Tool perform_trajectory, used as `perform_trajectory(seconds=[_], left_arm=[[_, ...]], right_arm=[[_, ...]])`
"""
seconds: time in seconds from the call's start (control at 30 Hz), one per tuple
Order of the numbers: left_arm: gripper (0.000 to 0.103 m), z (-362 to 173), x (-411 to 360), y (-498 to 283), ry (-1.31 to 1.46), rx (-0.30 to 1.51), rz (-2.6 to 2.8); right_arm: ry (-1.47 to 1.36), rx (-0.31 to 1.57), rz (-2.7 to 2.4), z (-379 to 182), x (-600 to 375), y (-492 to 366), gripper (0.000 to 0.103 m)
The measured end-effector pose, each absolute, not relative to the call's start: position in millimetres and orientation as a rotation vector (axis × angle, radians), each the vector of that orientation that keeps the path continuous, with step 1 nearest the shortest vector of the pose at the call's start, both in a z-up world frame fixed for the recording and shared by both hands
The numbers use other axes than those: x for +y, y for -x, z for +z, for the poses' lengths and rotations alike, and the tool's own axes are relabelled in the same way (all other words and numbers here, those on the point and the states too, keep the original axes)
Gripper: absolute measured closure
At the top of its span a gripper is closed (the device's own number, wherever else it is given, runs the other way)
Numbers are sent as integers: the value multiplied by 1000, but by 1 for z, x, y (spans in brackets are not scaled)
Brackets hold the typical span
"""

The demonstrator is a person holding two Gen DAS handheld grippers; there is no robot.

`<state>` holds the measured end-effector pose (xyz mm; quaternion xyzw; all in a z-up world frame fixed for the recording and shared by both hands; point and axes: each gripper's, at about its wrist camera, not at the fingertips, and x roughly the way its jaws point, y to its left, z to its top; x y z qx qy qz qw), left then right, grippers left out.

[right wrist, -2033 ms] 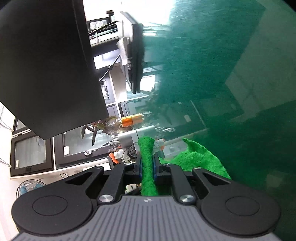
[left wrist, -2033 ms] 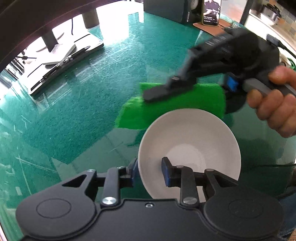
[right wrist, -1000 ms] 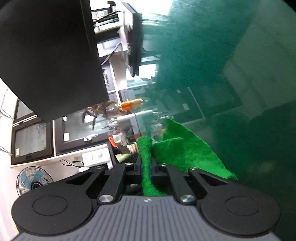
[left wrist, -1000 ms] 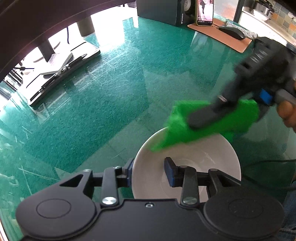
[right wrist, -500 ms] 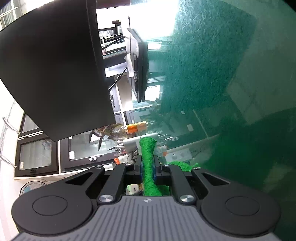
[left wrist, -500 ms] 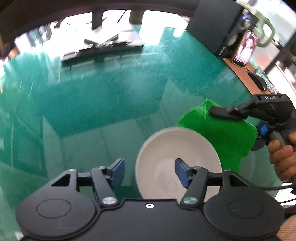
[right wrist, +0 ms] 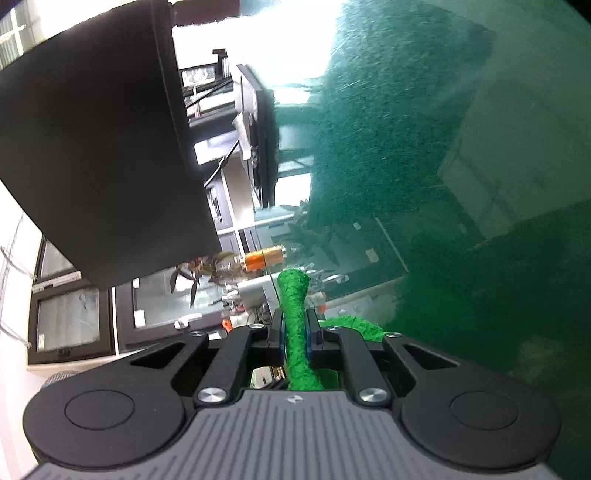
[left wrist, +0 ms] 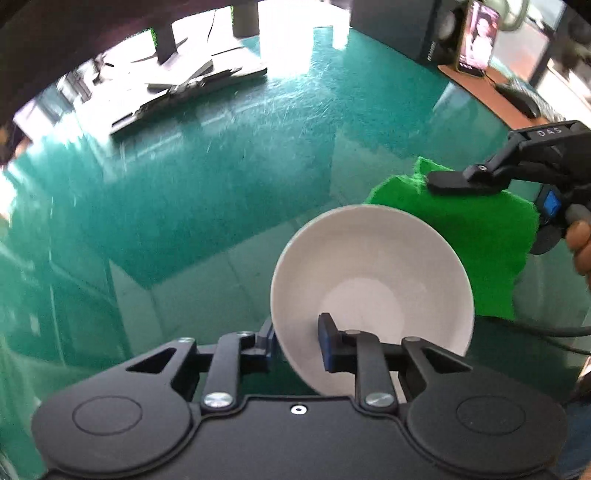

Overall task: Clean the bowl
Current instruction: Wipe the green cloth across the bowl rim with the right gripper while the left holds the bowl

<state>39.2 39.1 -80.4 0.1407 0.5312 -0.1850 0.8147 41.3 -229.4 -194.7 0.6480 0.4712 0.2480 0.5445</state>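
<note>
A white bowl [left wrist: 373, 273] fills the lower middle of the left wrist view, tilted above the green glass table. My left gripper [left wrist: 297, 338] is shut on the bowl's near rim, one finger outside and one inside. A bright green cloth [left wrist: 480, 236] hangs behind the bowl to the right, apart from its inside. My right gripper [left wrist: 460, 181] holds that cloth from above, and a hand [left wrist: 580, 243] grips its handle. In the right wrist view the right gripper [right wrist: 295, 332] is shut on the green cloth [right wrist: 294, 306], which sticks out past the fingertips.
The green glass table [left wrist: 229, 173] spreads wide to the left. A flat monitor base [left wrist: 188, 88] lies at the far left, a black speaker [left wrist: 399, 26], a phone [left wrist: 476, 37] and a mouse [left wrist: 517, 98] at the far right. A dark monitor [right wrist: 92, 147] looms in the right wrist view.
The cloth came off the bowl's inside and now hangs behind it to the right. My left gripper opened half a second ago and has shut again on the bowl's rim.
</note>
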Motion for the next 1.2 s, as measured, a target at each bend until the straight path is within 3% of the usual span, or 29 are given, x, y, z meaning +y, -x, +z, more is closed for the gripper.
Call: perform_trajectory(seconds=[0.17, 0.23, 0.27, 0.3, 0.33, 0.37, 0.43, 0.57, 0.73, 0.83, 0.9, 0.97, 1.03, 1.07, 1.1, 1.2], left_arm=[[74, -81, 32, -46, -389, 1091, -445], [74, -81, 33, -46, -382, 1093, -451], [74, -82, 33, -46, -373, 1090, -451], [74, -82, 34, -45, -364, 1088, -450], [74, -81, 34, -44, -364, 1088, -449], [74, -82, 35, -44, -360, 1087, -448], [74, -82, 35, -42, -352, 1084, -446], [74, -81, 37, -42, -343, 1082, -448], [74, -81, 38, -42, -347, 1082, -452], [74, -82, 38, -44, -353, 1084, -453], [74, -82, 37, -45, -355, 1085, -454], [74, -82, 37, -45, -359, 1084, -454], [73, -83, 37, -45, -363, 1081, -455], [73, -83, 37, -45, -366, 1080, -455], [73, -83, 37, -45, -368, 1079, -455], [73, -83, 36, -45, -374, 1077, -451]], right_arm=[[-1490, 1092, 551, -189, -222, -48, 92], [-1419, 1065, 582, -178, -214, -57, 84], [-1359, 1041, 607, -168, -208, -64, 61], [-1314, 1023, 616, -160, -204, -70, 30], [-1292, 1023, 605, -158, -202, -73, 24], [-1259, 1031, 587, -156, -200, -76, 21], [-1172, 1066, 567, -156, -201, -78, 28], [-1004, 1094, 603, -148, -213, -68, 20], [-907, 1111, 630, -143, -231, -58, 22], [-794, 1088, 637, -130, -233, -55, 13], [-615, 1022, 632, -110, -230, -50, 0], [-443, 990, 628, -99, -225, -45, 0], [-267, 980, 656, -93, -220, -37, 7], [-188, 974, 659, -89, -217, -33, 40], [-129, 972, 638, -85, -213, -31, 98], [-16, 957, 617, -77, -202, -26, 100]])
